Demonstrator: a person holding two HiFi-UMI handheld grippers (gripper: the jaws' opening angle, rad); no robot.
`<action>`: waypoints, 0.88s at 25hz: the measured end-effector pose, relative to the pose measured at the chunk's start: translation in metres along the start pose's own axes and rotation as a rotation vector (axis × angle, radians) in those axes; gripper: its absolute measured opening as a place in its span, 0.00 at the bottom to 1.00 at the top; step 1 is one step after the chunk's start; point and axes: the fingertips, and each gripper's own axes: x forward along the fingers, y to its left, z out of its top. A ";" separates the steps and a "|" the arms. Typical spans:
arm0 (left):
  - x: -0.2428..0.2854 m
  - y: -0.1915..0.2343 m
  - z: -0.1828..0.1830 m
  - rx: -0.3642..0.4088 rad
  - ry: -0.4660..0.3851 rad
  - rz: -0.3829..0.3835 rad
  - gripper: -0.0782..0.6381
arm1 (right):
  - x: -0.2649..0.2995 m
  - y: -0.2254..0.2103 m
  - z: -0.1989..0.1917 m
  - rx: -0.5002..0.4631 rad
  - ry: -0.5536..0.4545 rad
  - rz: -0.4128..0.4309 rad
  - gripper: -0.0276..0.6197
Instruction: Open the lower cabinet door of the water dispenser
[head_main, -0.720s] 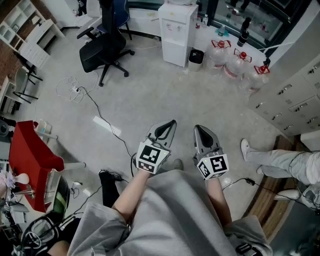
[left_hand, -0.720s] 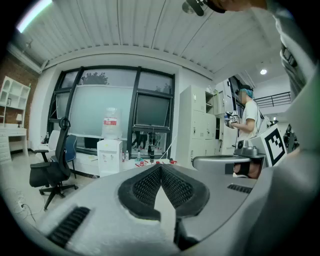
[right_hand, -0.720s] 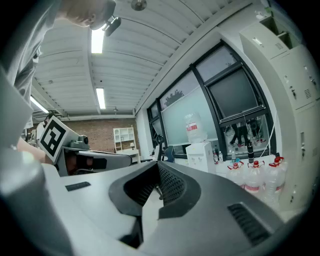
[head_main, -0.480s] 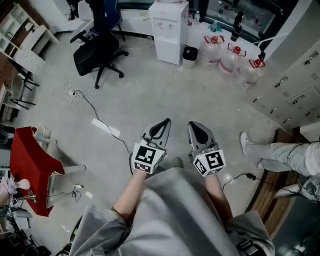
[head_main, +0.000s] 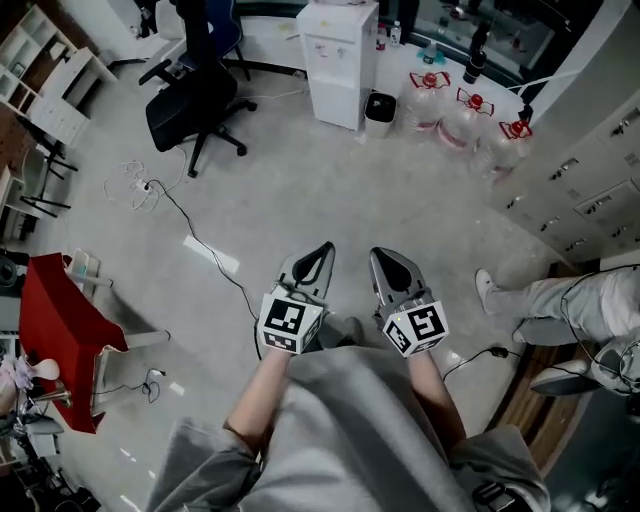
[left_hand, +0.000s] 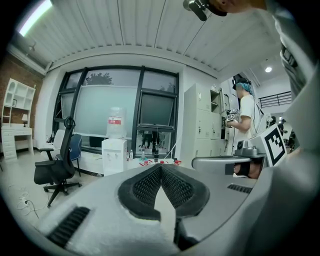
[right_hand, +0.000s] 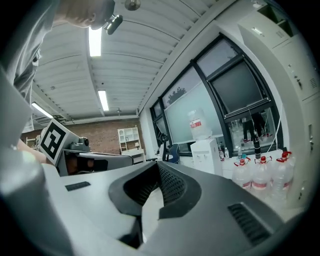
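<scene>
The white water dispenser (head_main: 337, 60) stands far off against the window wall, its lower cabinet door (head_main: 333, 102) closed. Both grippers hang side by side well short of it, over bare floor in front of my body. My left gripper (head_main: 324, 248) is shut with nothing between its pads. My right gripper (head_main: 378, 254) is also shut and empty. In the left gripper view the dispenser (left_hand: 114, 156) shows small beyond the gripper's (left_hand: 160, 167) joined tips, a bottle (left_hand: 115, 123) on top. The right gripper view has the dispenser (right_hand: 207, 151) to the right of that gripper's (right_hand: 158, 164) tips.
A black office chair (head_main: 192, 100) stands left of the dispenser. A small bin (head_main: 379, 111) and several water jugs (head_main: 466, 116) sit to its right. A cable (head_main: 195, 232) runs across the floor. Lockers (head_main: 590, 185) line the right wall, with another person's legs (head_main: 555, 305) nearby. A red stand (head_main: 55, 315) sits far left.
The head view has swung slightly, so the dispenser sits a little further left and up. Both grippers stay shut and side by side. The other person's legs at right have shifted.
</scene>
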 end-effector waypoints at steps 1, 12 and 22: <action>0.001 0.004 0.000 0.002 0.001 0.001 0.12 | 0.004 -0.001 -0.002 0.008 0.004 -0.003 0.06; 0.053 0.082 0.004 -0.024 0.006 -0.064 0.12 | 0.083 -0.026 -0.013 0.017 0.060 -0.077 0.06; 0.084 0.182 0.021 -0.040 0.013 -0.127 0.12 | 0.175 -0.030 -0.004 0.030 0.079 -0.170 0.06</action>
